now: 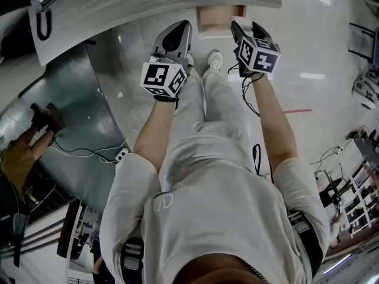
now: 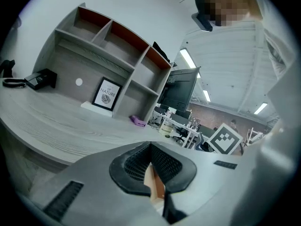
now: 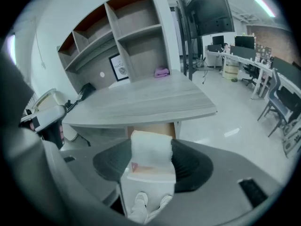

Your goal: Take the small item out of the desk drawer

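A small white packet (image 3: 150, 161) is clamped in the right gripper (image 3: 151, 146) before the desk (image 3: 141, 102), apparently to clear the drawer (image 1: 220, 18). The left gripper (image 2: 150, 149) is closed on nothing.

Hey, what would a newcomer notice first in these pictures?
A white pack sits clamped in the right gripper, held up in front of a grey desk. On the desk stands an open shelf unit, with a framed print and a small purple thing at its foot.
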